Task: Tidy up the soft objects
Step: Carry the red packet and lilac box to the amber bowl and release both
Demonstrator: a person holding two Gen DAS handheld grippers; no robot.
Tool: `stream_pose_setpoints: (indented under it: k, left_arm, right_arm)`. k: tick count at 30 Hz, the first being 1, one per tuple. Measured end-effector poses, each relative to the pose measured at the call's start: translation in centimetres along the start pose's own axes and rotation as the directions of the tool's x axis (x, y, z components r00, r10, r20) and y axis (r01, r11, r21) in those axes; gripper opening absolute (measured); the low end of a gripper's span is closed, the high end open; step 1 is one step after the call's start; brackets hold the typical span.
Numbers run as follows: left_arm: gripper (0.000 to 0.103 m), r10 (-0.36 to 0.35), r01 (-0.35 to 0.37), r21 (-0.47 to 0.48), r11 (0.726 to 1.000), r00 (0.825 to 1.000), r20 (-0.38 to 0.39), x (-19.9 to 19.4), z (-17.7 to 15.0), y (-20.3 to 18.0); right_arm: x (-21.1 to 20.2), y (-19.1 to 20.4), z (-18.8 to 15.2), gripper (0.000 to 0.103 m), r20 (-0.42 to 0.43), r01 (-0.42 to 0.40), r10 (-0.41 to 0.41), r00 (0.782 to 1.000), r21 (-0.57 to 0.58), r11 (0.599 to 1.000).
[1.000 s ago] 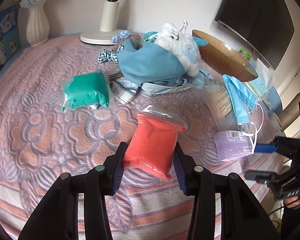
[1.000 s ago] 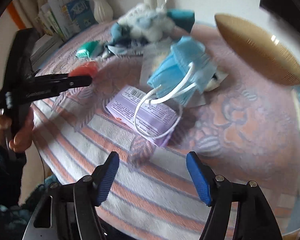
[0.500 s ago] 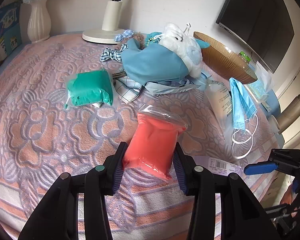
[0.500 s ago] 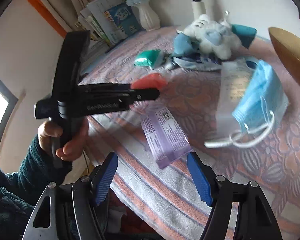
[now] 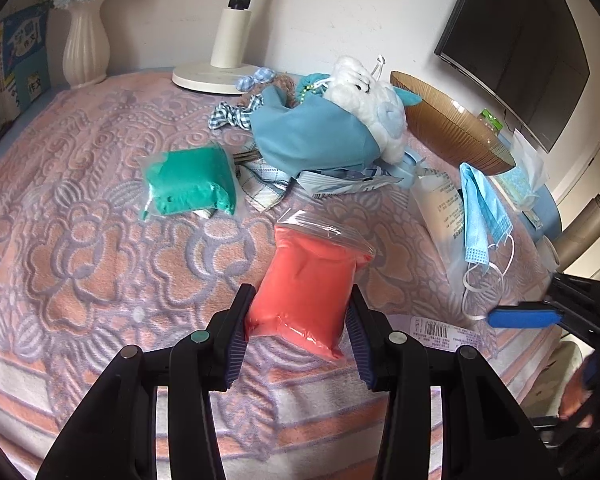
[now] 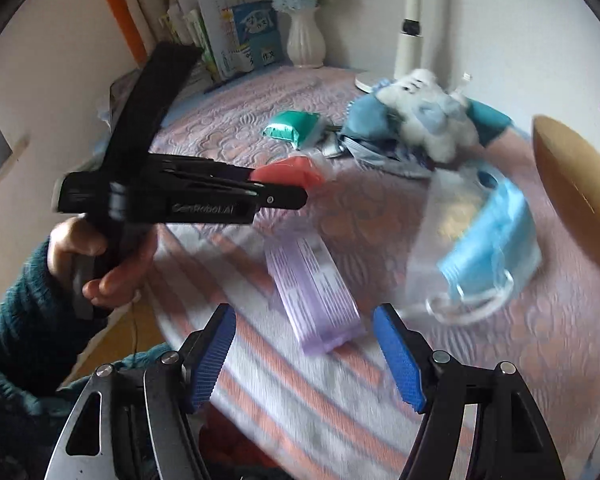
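A: What does the left claw (image 5: 298,334) have?

B: It is clamped on the red bag (image 5: 306,284), both pads pressed into the bag's near end. The bag points away toward 12 o'clock, its clear sealed flap at the far end.

A: And the right claw (image 6: 306,356)?

B: Spread wide, gripping nothing. It sits at the counter's near edge, with the purple packet (image 6: 314,292) lying just beyond the gap between its pads. That view is blurred, so fine detail is lost.

A: Where are the other soft things?

B: In the left wrist view, the green bag (image 5: 190,182) lies at 10 o'clock from the red one, apart from it. The plush toy (image 5: 370,104) sits on a blue cloth (image 5: 308,140) at 12 o'clock, touching a checked cloth (image 5: 262,184). The blue face mask (image 5: 482,208) lies at 2 o'clock, over a clear pouch (image 5: 440,208).

A: Any open room?

B: The towel-covered counter (image 5: 80,240) is bare from 8 to 10 o'clock of the red bag. At 2 o'clock a brown bowl (image 5: 452,132) stands tilted near the counter's edge. A lamp base (image 5: 210,76) and a white vase (image 5: 86,52) stand along the far edge by the wall.
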State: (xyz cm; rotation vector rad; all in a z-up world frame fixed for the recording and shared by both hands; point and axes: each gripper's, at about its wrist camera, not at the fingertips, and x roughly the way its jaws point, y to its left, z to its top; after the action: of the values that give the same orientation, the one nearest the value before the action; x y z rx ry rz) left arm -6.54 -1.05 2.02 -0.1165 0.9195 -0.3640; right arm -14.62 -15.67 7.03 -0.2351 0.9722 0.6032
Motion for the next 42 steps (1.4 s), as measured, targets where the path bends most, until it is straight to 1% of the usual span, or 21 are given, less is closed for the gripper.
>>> stream_pose_setpoints:
  k: [2,4,5,6,8,13,16,18,21,22,23,24,25,26,28,33,34,35,37,40,42]
  left_arm:
    - [0.042,0.013,-0.013,-0.002,1.000,1.000,0.006,-0.5,-0.1,0.2]
    - [0.042,0.021,-0.021,-0.009,1.000,1.000,0.015,-1.0,0.0,0.5]
    - [0.042,0.025,-0.024,-0.014,1.000,1.000,0.020,-1.3,0.1,0.6]
    - [0.042,0.028,-0.028,-0.017,0.999,0.999,0.023,-1.5,0.2,0.6]
    - [0.042,0.035,-0.034,-0.018,0.999,0.999,0.036,-1.9,0.7,0.4]
    - [0.042,0.037,-0.040,0.046,0.998,0.997,0.074,-3.2,3.0,-2.0]
    - [0.042,0.021,-0.033,0.113,0.993,0.994,0.108,-3.8,5.4,-4.7]
    - [0.042,-0.009,-0.010,0.162,0.987,0.993,0.114,-3.6,7.8,-7.2]
    - [0.042,-0.045,0.027,0.199,0.980,0.996,0.083,-1.7,11.4,-10.8]
    - [0.042,-0.062,0.045,0.209,0.977,0.995,0.075,-0.9,12.5,-12.2]
    - [0.042,-0.073,0.056,0.217,0.975,0.995,0.071,-0.3,13.2,-13.3]
    - [0.042,-0.084,0.066,0.229,0.971,0.994,0.066,0.7,14.2,-14.8]
    - [0.042,-0.092,0.075,0.240,0.968,0.994,0.057,1.4,15.0,-15.8]
    - [0.042,-0.102,0.090,0.254,0.963,0.994,0.036,2.7,15.7,-17.0]
    - [0.042,-0.077,0.075,0.270,0.960,0.997,-0.002,5.5,16.9,-19.2]
    - [0.042,-0.052,0.058,0.292,0.955,0.998,-0.028,9.9,18.5,-22.1]
    - [0.045,-0.055,0.059,0.283,0.957,0.998,-0.021,10.3,18.8,-22.2]
    - [0.057,-0.053,0.056,0.278,0.959,0.998,-0.017,10.5,19.0,-22.2]
    - [0.074,-0.048,0.049,0.246,0.968,0.999,-0.008,10.5,19.4,-21.8]
    - [0.075,-0.083,0.082,0.197,0.977,0.997,-0.001,9.0,19.1,-20.4]
    - [0.075,-0.084,0.078,0.179,0.981,0.996,0.028,6.8,18.5,-18.9]
  right_arm:
    - [2.2,0.9,0.8,0.067,-0.035,0.047,-0.050,0.998,-0.057,0.997]
    - [4.3,1.0,0.9,0.054,-0.088,0.079,-0.088,0.992,-0.102,0.992]
    - [4.9,1.0,0.9,0.053,-0.101,0.072,-0.082,0.992,-0.104,0.992]
    - [5.1,0.8,0.9,0.043,-0.097,0.058,-0.067,0.993,-0.094,0.994]
    - [4.7,0.6,1.1,0.042,-0.077,0.027,-0.033,0.997,-0.079,0.997]
    - [0.9,0.1,2.2,0.041,0.039,0.030,-0.029,0.999,-0.030,0.999]
    - [-2.7,-2.6,3.1,0.041,0.116,0.109,-0.114,0.987,0.049,0.993]
    - [-4.5,-5.2,3.3,0.041,0.139,0.160,-0.177,0.974,0.126,0.979]
    - [-7.4,-10.8,3.1,0.042,0.139,0.273,-0.323,0.936,0.289,0.917]
    - [-8.2,-13.4,2.8,0.042,0.118,0.300,-0.364,0.924,0.369,0.880]
    - [-8.4,-15.1,2.6,0.042,0.100,0.305,-0.380,0.920,0.429,0.850]
    - [-8.7,-17.6,2.2,0.042,0.082,0.281,-0.372,0.925,0.510,0.813]
    - [-8.8,-19.6,1.6,0.042,0.078,0.235,-0.337,0.938,0.573,0.785]
    - [-8.4,-22.3,0.8,0.042,0.076,0.162,-0.277,0.958,0.654,0.739]
    - [-8.0,-25.0,0.1,0.042,0.060,0.144,-0.264,0.963,0.712,0.688]
    - [-6.7,-28.0,1.4,0.043,-0.007,0.221,-0.315,0.949,0.730,0.647]
    - [-6.8,-28.4,1.5,0.043,-0.022,0.243,-0.330,0.944,0.721,0.649]
    - [-7.4,-28.8,1.4,0.045,-0.033,0.268,-0.348,0.937,0.708,0.654]
    - [-8.0,-29.5,1.8,0.051,-0.038,0.301,-0.389,0.920,0.705,0.643]
    - [-9.6,-29.9,1.5,0.053,-0.011,0.300,-0.420,0.907,0.717,0.629]
    - [-10.3,-29.8,0.8,0.053,0.004,0.286,-0.418,0.908,0.725,0.627]
